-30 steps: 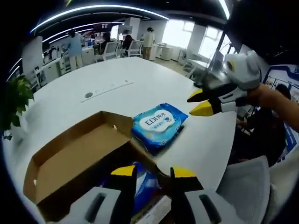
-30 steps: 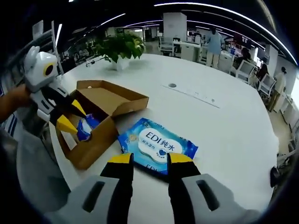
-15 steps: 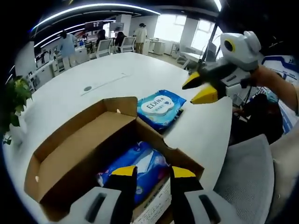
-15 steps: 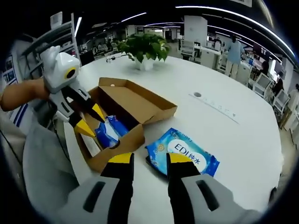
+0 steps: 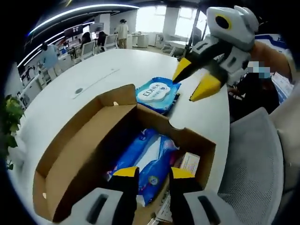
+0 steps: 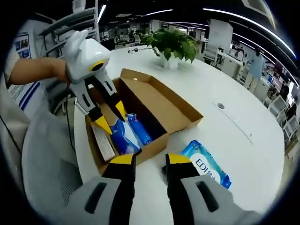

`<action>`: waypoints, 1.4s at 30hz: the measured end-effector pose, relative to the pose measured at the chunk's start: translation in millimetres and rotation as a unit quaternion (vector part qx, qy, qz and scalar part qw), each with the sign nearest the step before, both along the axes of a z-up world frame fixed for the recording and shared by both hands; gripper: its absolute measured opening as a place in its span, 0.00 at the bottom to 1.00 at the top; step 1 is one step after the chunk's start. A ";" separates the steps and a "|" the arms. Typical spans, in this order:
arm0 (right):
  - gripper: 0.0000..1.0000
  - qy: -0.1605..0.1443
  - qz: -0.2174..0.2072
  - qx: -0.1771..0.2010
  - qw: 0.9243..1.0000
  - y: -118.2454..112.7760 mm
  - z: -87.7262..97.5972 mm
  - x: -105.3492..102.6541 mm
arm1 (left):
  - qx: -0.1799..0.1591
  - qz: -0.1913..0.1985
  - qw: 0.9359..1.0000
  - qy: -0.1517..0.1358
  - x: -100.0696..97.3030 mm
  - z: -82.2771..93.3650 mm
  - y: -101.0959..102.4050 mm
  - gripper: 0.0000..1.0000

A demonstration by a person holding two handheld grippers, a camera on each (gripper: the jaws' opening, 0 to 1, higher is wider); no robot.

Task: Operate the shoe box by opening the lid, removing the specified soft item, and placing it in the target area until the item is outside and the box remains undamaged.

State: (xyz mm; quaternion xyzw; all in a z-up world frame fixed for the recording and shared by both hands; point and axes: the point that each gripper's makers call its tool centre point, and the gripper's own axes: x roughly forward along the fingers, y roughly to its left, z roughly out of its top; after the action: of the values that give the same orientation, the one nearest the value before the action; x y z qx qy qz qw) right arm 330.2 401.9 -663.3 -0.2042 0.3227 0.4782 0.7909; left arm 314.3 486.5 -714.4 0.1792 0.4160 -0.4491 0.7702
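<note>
The shoe box (image 5: 93,154) sits open on the white table (image 5: 93,79), a blue soft pack (image 6: 129,133) inside; my view now looks deeper into it than a second ago. Another wipes pack (image 5: 158,93) lies just beside. My left gripper (image 6: 108,118) hangs over the box, jaws spread and empty; my right gripper (image 5: 197,79), also spread, has risen.

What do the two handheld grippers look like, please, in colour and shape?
Both match: the left gripper and the right gripper have rounded pale grey-white bodies, dark tapering jaws with yellow tips, and a round yellow-ringed black lens on the housing.
</note>
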 end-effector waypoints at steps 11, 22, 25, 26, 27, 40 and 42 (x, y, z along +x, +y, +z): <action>0.21 0.002 0.045 -0.020 0.999 32.5 -16.1 4.4 | 0.018 -0.023 0.999 0.025 0.9 -15.9 7.3 0.18; 0.21 0.002 0.089 -0.056 0.994 59.2 -41.5 12.8 | 0.015 -0.030 0.999 0.036 -0.6 -20.7 9.4 0.06; 0.20 0.007 0.101 -0.067 0.993 66.6 -52.3 13.7 | 0.009 -0.026 0.999 0.043 -0.6 -22.0 11.8 0.04; 0.20 0.007 0.104 -0.070 0.992 68.3 -55.3 13.9 | 0.005 -0.023 0.999 0.047 -0.6 -22.2 12.4 0.03; 0.20 0.007 0.109 -0.076 0.991 69.9 -59.4 14.3 | 0.002 -0.022 0.999 0.047 -1.0 -22.1 12.8 0.02; 0.00 0.004 0.119 -0.113 0.986 72.1 -82.0 17.7 | -0.023 0.026 0.997 0.075 -4.1 -19.4 17.4 0.00; 0.00 0.004 0.116 -0.110 0.987 72.6 -80.9 18.4 | -0.027 0.032 0.996 0.079 -2.9 -18.4 18.9 0.00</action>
State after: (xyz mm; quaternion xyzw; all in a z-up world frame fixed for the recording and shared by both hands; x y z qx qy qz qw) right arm 348.6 474.5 -744.2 -0.3246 0.3505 0.5293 0.7012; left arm 311.4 505.4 -732.7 0.1087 0.4686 -0.4481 0.7535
